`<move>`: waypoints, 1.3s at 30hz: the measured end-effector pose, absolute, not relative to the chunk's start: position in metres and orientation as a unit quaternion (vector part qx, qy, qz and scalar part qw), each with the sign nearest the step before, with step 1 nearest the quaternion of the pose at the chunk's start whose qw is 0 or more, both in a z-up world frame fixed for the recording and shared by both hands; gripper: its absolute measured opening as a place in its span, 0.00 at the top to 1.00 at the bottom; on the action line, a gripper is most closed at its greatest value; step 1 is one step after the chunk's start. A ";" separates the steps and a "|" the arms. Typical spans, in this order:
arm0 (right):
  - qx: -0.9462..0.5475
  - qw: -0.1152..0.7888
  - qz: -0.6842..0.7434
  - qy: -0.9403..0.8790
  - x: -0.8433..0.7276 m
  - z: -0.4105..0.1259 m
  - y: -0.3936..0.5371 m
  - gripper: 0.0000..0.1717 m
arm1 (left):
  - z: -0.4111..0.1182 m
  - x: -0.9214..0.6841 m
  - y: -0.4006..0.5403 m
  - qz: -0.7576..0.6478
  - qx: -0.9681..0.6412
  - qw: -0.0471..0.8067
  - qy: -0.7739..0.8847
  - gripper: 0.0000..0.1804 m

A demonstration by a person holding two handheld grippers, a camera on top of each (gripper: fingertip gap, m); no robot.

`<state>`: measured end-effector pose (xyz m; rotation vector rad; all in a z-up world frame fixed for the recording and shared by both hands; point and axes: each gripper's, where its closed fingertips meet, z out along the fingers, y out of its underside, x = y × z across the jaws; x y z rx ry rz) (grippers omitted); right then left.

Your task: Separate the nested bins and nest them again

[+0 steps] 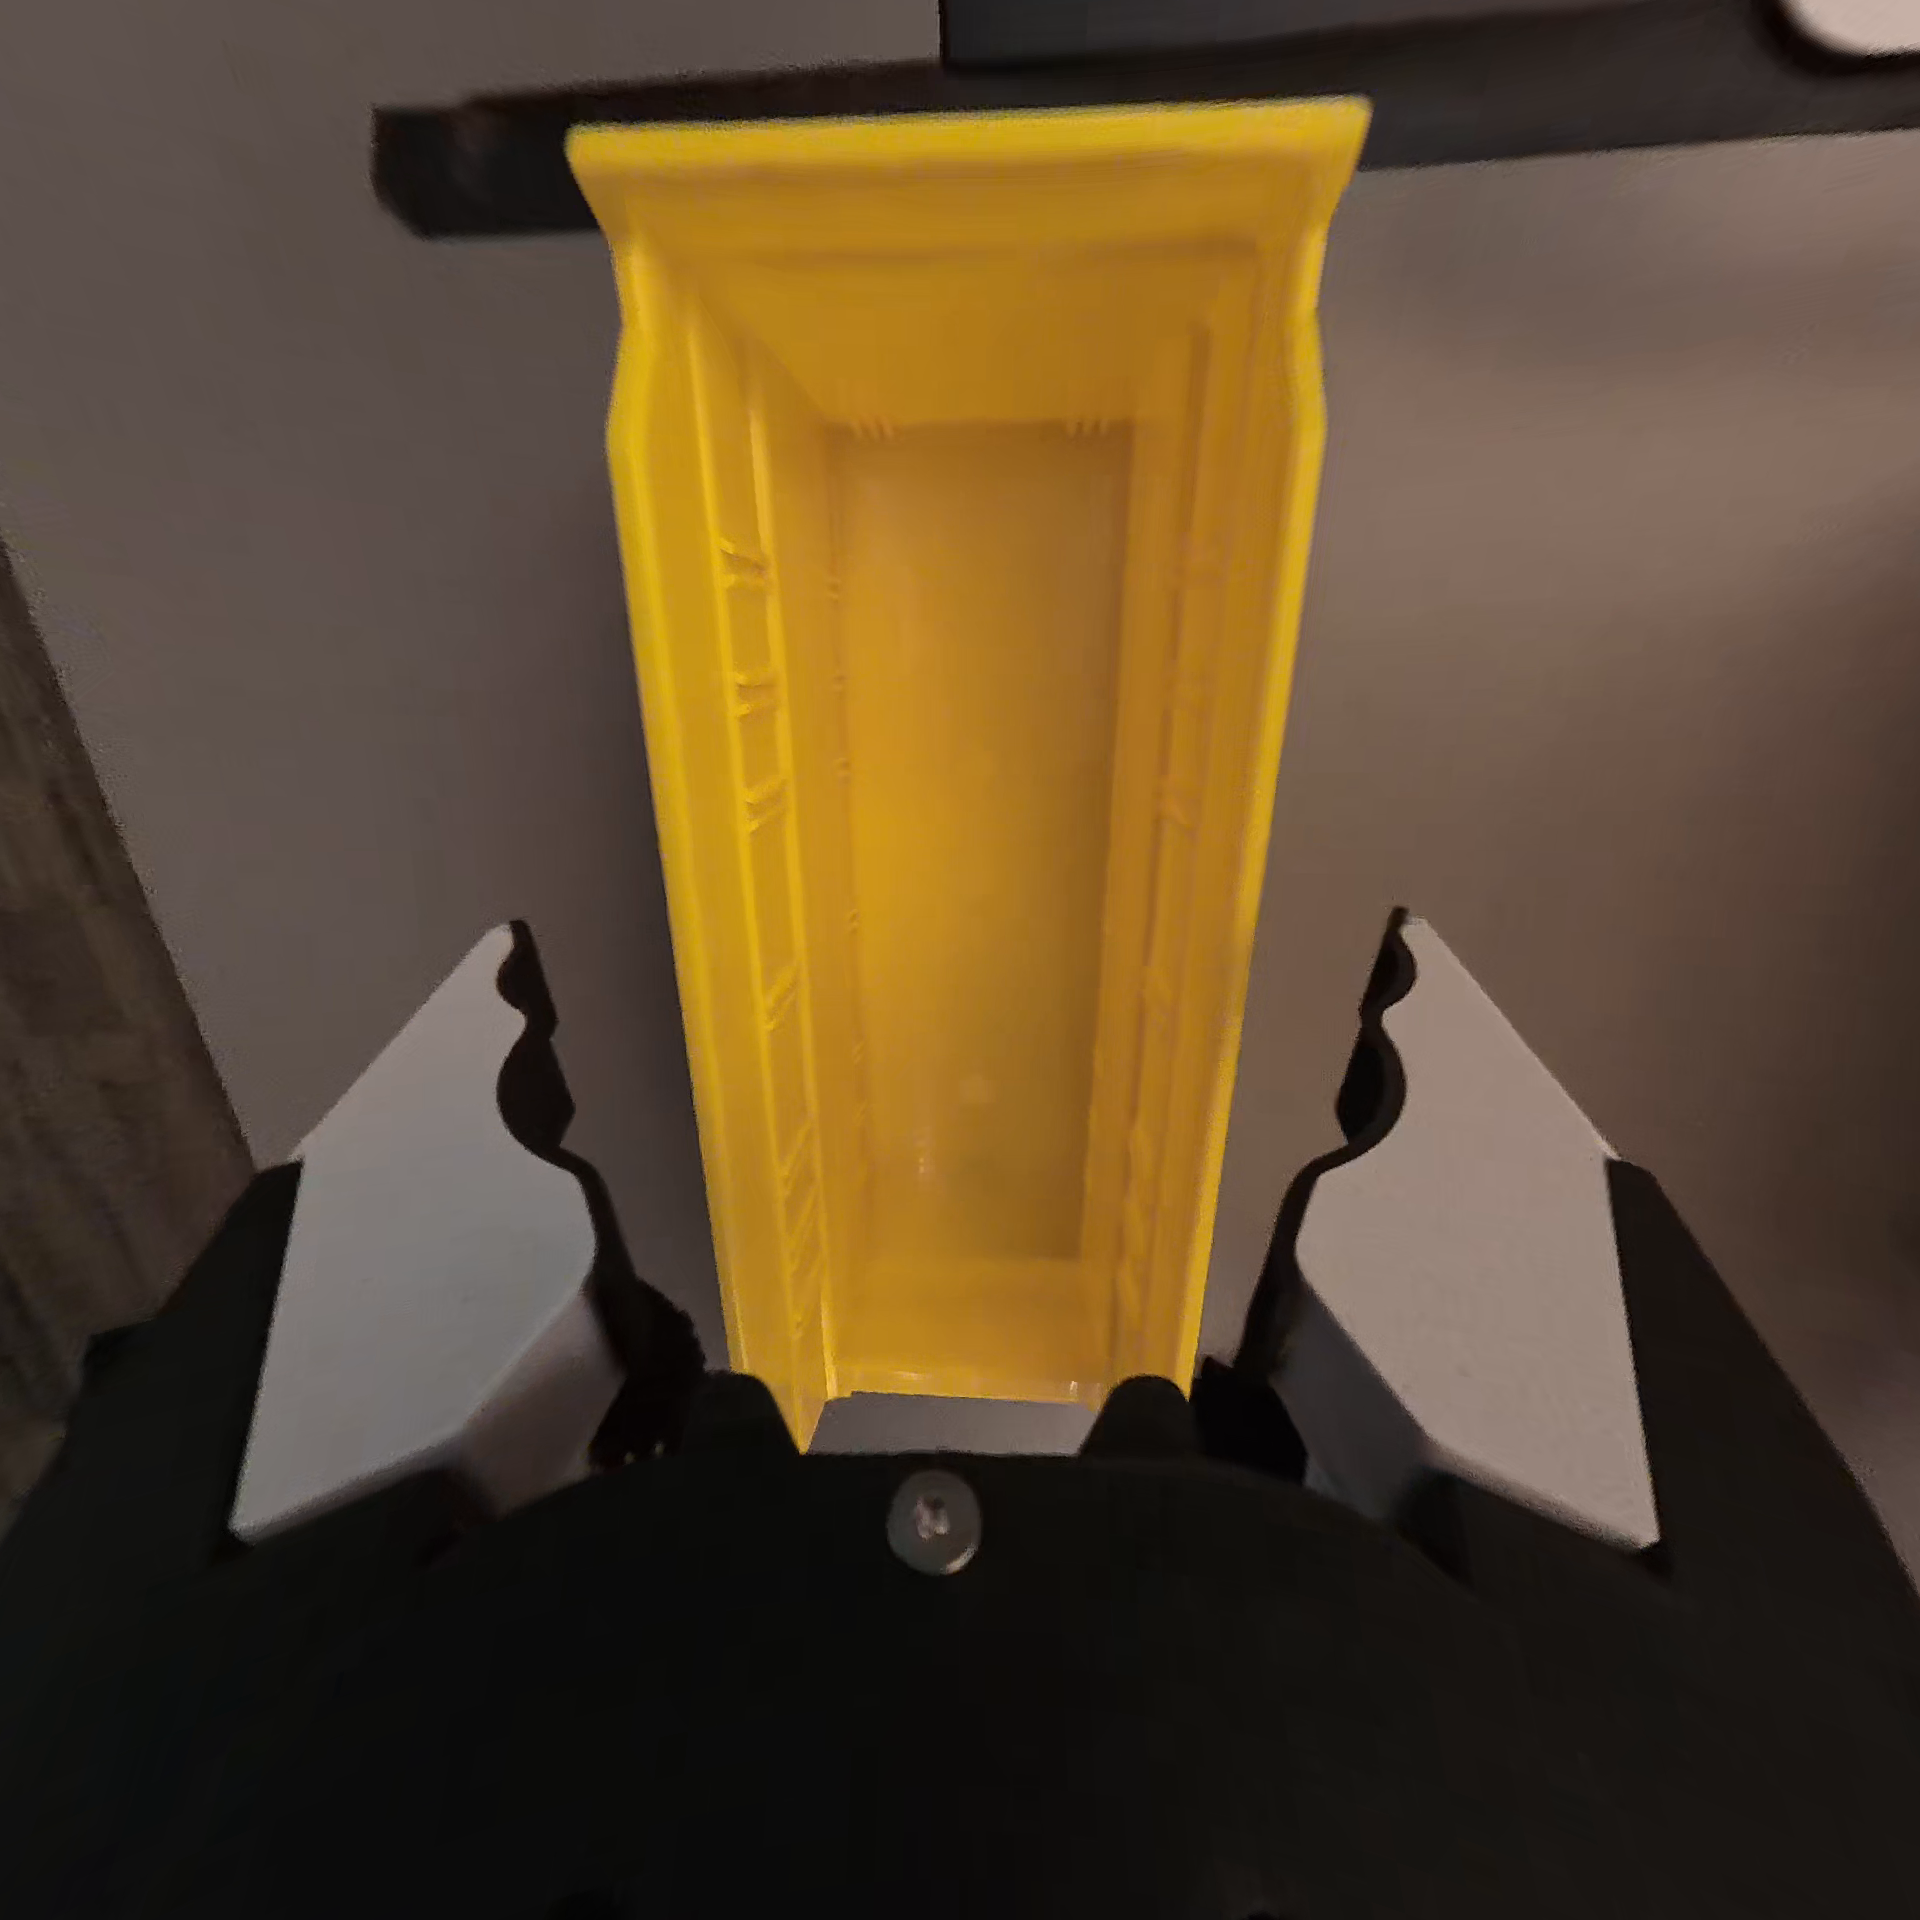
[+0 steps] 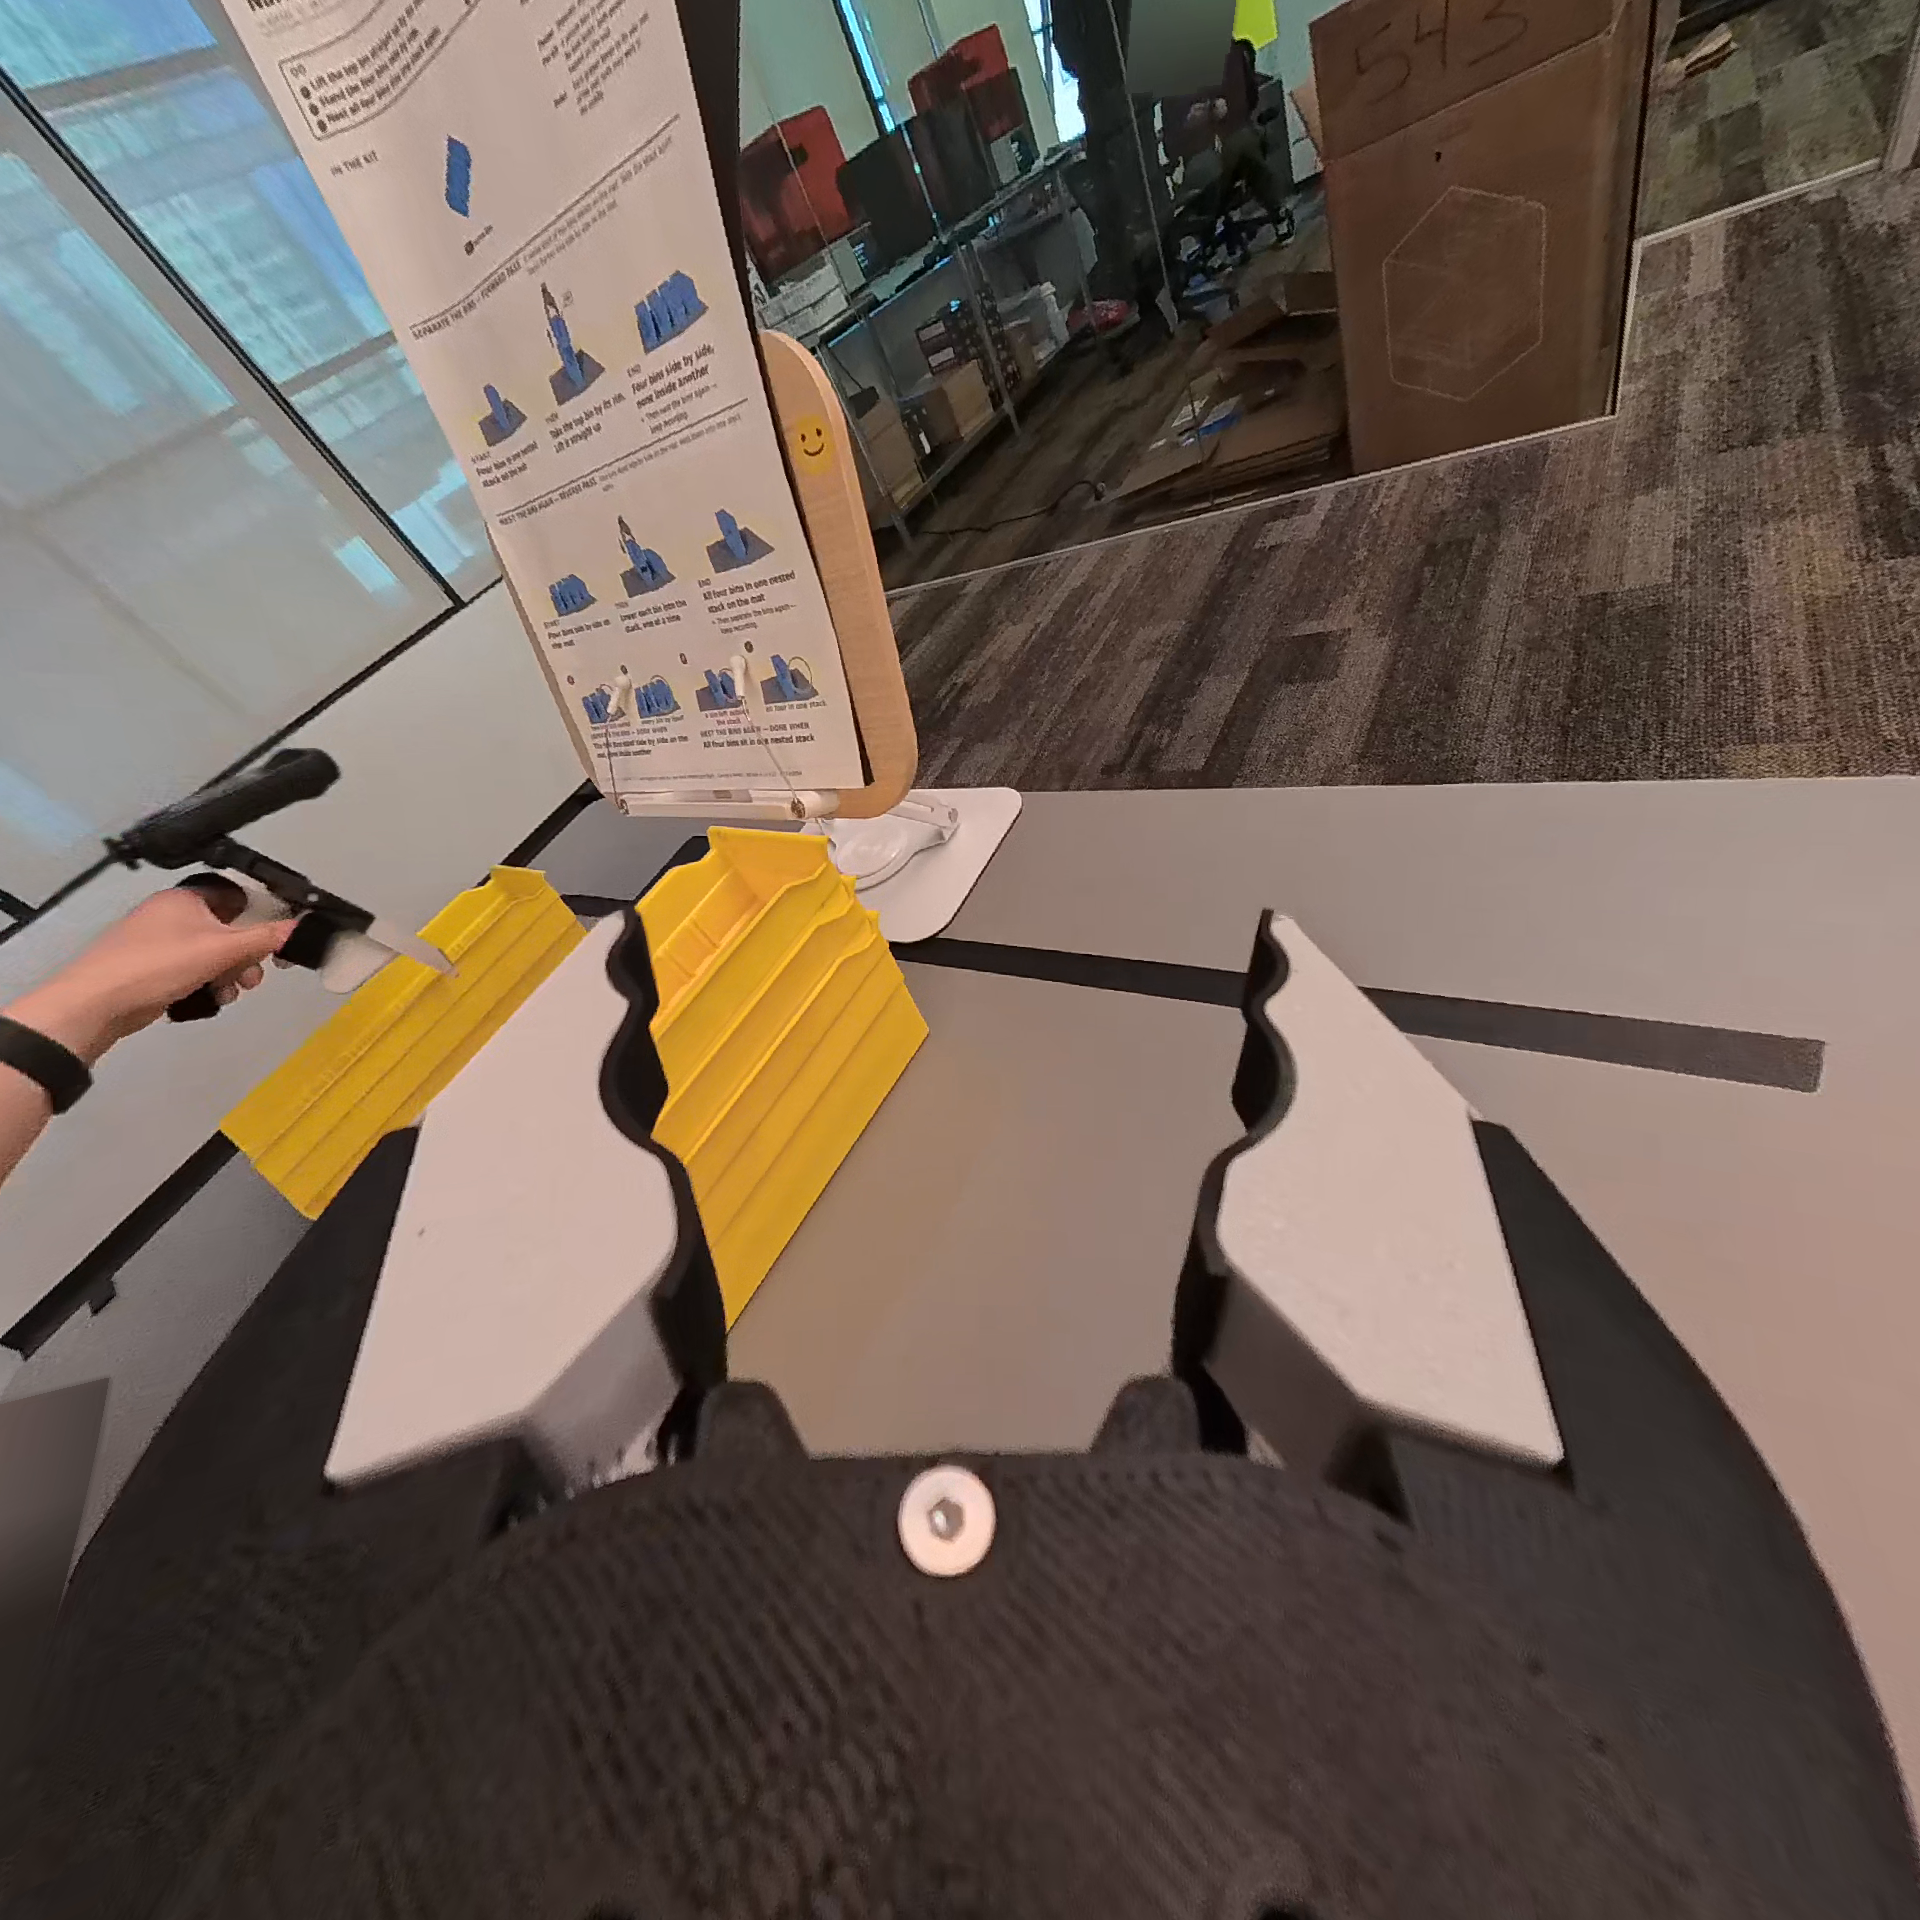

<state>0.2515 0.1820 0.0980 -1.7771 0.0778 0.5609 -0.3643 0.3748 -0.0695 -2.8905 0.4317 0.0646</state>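
Left wrist view: the left gripper (image 1: 961, 935) is spread wide over a single yellow bin (image 1: 977, 779) on the grey tabletop (image 1: 312, 520), its fingers (image 1: 530, 1039) clear of the bin's sides. Right wrist view: the right gripper (image 2: 945, 987) is released and bare above the tabletop (image 2: 1558, 883). A stack of nested yellow bins (image 2: 779, 1018) stands beside its left finger, near the far edge, with the single bin (image 2: 416, 1029) farther left.

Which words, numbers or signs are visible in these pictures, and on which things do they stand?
Sheet on the stand: printed text with blue drawings; I do not copy its words.
Cardboard box: a handwritten marking, not copied, and a hexagon outline.
Wooden board: a yellow smiley sticker, no words.
Yellow bins: no writing visible.
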 end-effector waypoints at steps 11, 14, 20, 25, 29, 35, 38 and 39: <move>-0.785 0.577 0.225 0.017 0.241 0.086 0.190 0.34 | -0.110 -0.364 0.376 0.017 -0.987 0.049 0.150 0.19; -0.780 0.577 0.239 0.012 0.236 0.089 0.190 0.34 | -0.109 -0.365 0.372 0.018 -0.987 0.039 0.154 0.22; -0.781 0.578 0.235 0.009 0.236 0.089 0.189 0.34 | -0.105 -0.361 0.355 0.031 -0.987 -0.009 0.159 0.31; -0.778 0.581 0.238 0.010 0.238 0.091 0.187 0.34 | -0.098 -0.355 0.345 0.039 -0.987 -0.032 0.154 0.34; -0.773 0.586 0.242 0.012 0.241 0.095 0.184 0.34 | -0.083 -0.349 0.345 0.041 -0.987 -0.019 0.152 0.35; -0.765 0.592 0.252 0.016 0.245 0.099 0.180 0.34 | -0.059 -0.339 0.344 0.055 -0.985 0.008 0.166 0.36; -0.760 0.596 0.258 0.016 0.246 0.102 0.178 0.35 | -0.047 -0.332 0.344 0.060 -0.983 0.029 0.173 0.37; -0.759 0.597 0.261 0.016 0.247 0.102 0.177 0.35 | -0.043 -0.330 0.344 0.060 -0.982 0.035 0.176 0.37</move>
